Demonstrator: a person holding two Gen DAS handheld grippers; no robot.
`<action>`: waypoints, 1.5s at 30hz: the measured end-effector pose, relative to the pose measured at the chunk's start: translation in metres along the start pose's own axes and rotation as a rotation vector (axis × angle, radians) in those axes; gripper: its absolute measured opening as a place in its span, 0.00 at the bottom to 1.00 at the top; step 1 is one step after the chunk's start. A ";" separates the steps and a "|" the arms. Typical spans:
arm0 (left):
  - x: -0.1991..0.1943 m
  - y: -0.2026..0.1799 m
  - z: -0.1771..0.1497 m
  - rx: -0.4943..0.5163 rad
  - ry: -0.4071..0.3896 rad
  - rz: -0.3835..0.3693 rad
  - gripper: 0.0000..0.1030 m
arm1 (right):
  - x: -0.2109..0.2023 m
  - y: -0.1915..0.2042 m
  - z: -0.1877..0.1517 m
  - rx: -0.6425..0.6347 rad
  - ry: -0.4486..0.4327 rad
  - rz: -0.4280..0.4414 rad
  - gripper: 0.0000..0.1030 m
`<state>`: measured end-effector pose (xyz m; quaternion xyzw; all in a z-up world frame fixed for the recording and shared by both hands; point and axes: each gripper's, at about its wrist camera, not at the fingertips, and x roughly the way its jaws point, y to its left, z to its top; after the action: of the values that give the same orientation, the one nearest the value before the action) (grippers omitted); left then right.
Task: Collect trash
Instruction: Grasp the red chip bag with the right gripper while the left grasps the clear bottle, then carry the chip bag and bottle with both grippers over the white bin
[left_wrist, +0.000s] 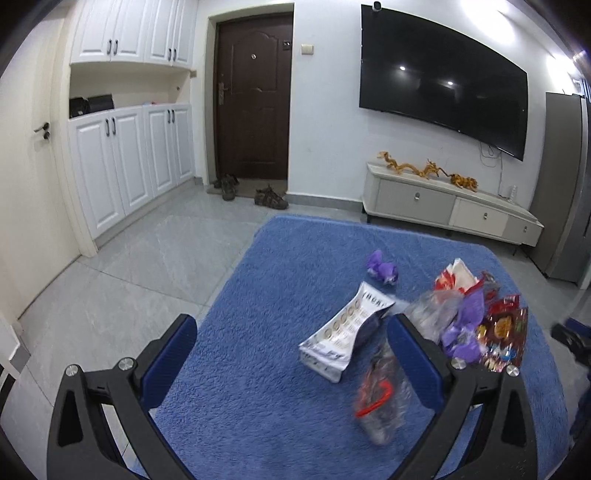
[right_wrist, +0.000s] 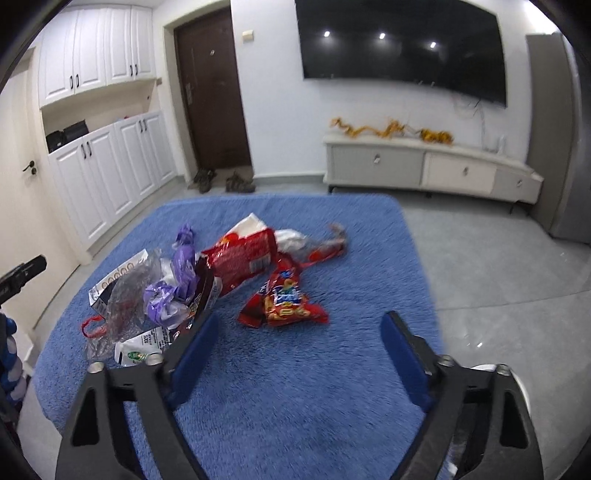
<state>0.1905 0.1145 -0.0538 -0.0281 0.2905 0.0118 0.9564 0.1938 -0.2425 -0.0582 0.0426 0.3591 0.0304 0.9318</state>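
Note:
Snack wrappers and bags lie scattered on a blue shaggy rug (left_wrist: 258, 350) (right_wrist: 295, 387). In the left wrist view a white and dark pouch (left_wrist: 343, 332), a clear bag with a red strip (left_wrist: 380, 402), a purple wrapper (left_wrist: 382, 269) and a red snack pile (left_wrist: 502, 332) lie ahead. My left gripper (left_wrist: 291, 339) is open above the rug, nothing between its fingers. In the right wrist view a red chip bag (right_wrist: 284, 299), a larger red bag (right_wrist: 240, 262), purple wrappers (right_wrist: 173, 291) and clear plastic (right_wrist: 125, 302) lie ahead and to the left. My right gripper (right_wrist: 299, 332) is open and empty.
Grey tiled floor (left_wrist: 147, 258) surrounds the rug. A low white TV cabinet (left_wrist: 443, 206) with golden dragon figures stands under a wall TV (left_wrist: 443, 81). White cupboards (left_wrist: 122, 162), a dark door (left_wrist: 255, 99) and shoes (left_wrist: 269, 197) are at the back. A grey fridge (left_wrist: 565, 184) stands right.

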 end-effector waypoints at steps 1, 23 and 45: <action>0.003 0.003 -0.002 0.001 0.017 -0.031 1.00 | 0.008 0.000 0.002 0.004 0.014 0.015 0.73; 0.087 -0.062 -0.056 0.046 0.401 -0.290 0.10 | 0.116 -0.008 0.018 0.048 0.190 0.172 0.14; -0.020 -0.197 0.020 0.240 0.219 -0.484 0.06 | -0.028 -0.157 -0.047 0.228 0.017 0.078 0.09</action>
<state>0.1921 -0.0812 -0.0169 0.0158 0.3764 -0.2545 0.8907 0.1453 -0.3985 -0.0902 0.1619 0.3660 0.0258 0.9160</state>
